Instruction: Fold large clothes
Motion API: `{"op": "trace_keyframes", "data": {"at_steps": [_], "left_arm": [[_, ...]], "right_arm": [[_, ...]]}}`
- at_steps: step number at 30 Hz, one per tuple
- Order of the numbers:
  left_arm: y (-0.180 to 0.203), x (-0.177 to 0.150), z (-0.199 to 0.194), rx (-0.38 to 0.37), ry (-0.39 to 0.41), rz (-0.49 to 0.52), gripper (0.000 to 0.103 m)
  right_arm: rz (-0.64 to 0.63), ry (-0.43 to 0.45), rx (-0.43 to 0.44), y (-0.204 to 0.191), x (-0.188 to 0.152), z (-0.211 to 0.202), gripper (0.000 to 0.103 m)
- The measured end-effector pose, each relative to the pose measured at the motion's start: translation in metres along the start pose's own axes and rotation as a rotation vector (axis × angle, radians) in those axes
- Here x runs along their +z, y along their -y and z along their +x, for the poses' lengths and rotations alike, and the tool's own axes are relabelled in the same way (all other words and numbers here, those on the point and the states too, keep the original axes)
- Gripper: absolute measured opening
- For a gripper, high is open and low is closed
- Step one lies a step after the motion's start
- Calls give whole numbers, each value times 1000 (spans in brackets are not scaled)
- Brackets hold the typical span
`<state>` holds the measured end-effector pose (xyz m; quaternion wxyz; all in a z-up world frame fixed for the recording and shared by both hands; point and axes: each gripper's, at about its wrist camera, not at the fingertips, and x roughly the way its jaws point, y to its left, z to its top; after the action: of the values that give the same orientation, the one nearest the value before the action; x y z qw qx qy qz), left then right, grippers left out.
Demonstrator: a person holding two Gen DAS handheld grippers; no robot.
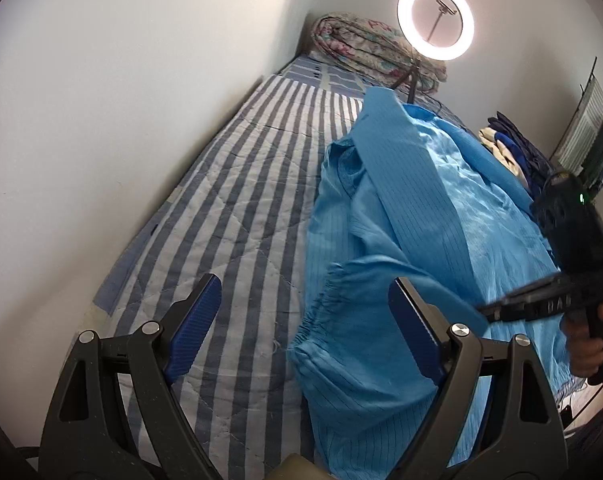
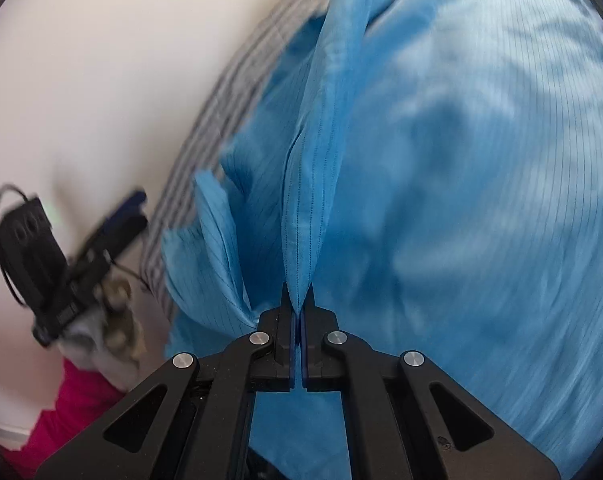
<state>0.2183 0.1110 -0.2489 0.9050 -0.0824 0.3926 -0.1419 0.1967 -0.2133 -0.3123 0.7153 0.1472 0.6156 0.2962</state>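
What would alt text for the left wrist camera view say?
A blue garment lies crumpled on a striped bed beside a white wall, its elastic cuff between the open left gripper fingers, untouched. At right, the right gripper pinches the fabric; a lit ring light stands beyond.

Right gripper [image 2: 299, 304] pinches a fold of blue garment [image 2: 441, 160].

One blue garment [image 1: 413, 208], two tools [image 1: 305, 312] [image 2: 298, 300], one ring light [image 1: 435, 20], one rolled quilt [image 1: 365, 40].
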Motion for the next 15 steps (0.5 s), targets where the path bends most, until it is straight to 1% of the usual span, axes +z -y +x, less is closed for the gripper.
{"op": "trace_keyframes", "data": {"at_steps": [2, 4, 6, 9, 11, 13, 15], "left_arm": [[5, 0, 3, -16, -15, 9, 88], [12, 0, 3, -30, -19, 28, 88], [20, 1, 2, -41, -14, 58, 88], [32, 3, 8, -57, -28, 92, 88], [40, 2, 16, -72, -55, 110, 88], [47, 1, 23, -91, -78, 121, 88], [55, -2, 28, -109, -94, 133, 88]], "right_arm": [[-37, -40, -50, 3, -13, 5, 1], [-66, -39, -92, 5, -21, -3, 2], [-76, 6, -119, 9, -22, -20, 2], [-104, 90, -184, 12, -15, -53, 6], [-104, 137, -217, 13, -5, -71, 12], [-92, 173, -222, 14, 4, -84, 16], [-100, 189, -229, 14, 12, -93, 16]]}}
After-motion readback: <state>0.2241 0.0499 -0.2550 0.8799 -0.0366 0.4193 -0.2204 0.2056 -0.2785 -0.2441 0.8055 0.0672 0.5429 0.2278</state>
